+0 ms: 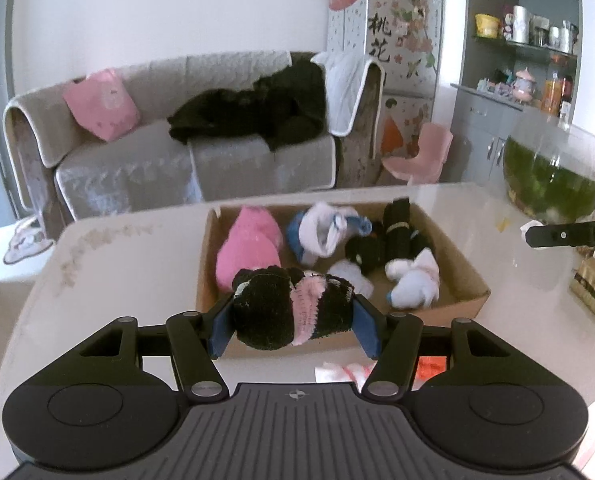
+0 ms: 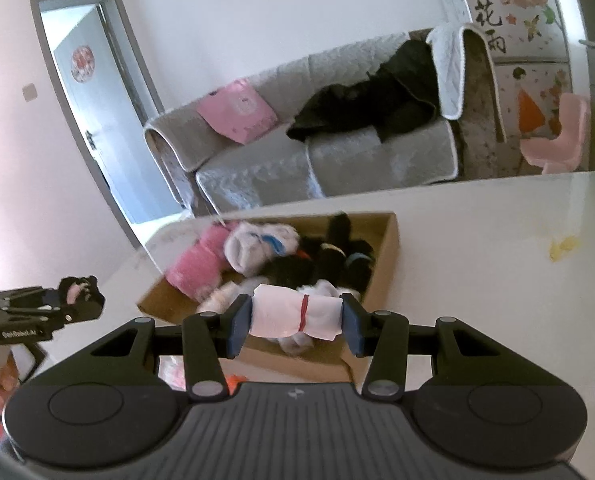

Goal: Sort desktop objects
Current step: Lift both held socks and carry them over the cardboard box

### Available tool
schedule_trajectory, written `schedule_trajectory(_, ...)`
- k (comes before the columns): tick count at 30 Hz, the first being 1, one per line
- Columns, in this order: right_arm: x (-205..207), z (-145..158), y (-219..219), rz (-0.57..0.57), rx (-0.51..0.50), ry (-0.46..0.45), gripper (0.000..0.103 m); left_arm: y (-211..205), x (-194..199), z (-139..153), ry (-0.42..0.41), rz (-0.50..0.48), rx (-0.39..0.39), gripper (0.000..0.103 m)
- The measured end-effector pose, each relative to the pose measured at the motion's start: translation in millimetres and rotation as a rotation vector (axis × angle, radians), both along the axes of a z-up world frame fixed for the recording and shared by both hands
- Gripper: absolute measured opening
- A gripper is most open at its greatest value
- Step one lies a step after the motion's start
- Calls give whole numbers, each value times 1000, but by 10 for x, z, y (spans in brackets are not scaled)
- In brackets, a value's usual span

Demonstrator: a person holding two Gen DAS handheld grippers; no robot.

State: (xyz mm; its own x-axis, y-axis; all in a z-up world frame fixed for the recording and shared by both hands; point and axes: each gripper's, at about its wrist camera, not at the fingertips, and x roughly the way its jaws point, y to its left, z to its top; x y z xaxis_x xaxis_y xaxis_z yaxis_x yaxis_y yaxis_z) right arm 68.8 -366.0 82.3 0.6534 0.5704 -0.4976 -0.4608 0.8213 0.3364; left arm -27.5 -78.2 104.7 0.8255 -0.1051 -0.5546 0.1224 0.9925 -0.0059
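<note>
Rolled socks are sitting in both grippers above the near edge of the cardboard box (image 1: 461, 280), which is resting on the pale surface (image 1: 137, 248). The left gripper (image 1: 293, 322) is clamping a black-and-pink sock roll (image 1: 293, 308) between its blue pads, jaws standing about half wide around the bundle. The right gripper (image 2: 295, 322) is pinching a white sock roll (image 2: 293, 316) tied with a red band (image 2: 304, 313), jaws set narrower. The box is already holding a pink bundle (image 1: 249, 248), a white-and-blue bundle (image 1: 321, 232), black rolls (image 1: 397, 228) and a white bundle (image 1: 413, 280).

The risks, as I am judging them: both rolls are soft and gripped by their ends, so either could be sagging or slipping out short of the box wall and landing on the surface. The two grippers are working close together, so they could be bumping each other, and a careless swing right could be catching the glass bowl (image 1: 553, 176) standing nearby.
</note>
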Motion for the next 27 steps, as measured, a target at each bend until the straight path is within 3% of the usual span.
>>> schedule_trajectory(12, 5, 306, 97, 31, 77, -32, 44, -2, -5, 383, -72, -13, 19, 67)
schedule_trajectory(27, 233, 343, 186, 58, 151, 12, 44, -65, 336, 499, -53, -55, -25, 67)
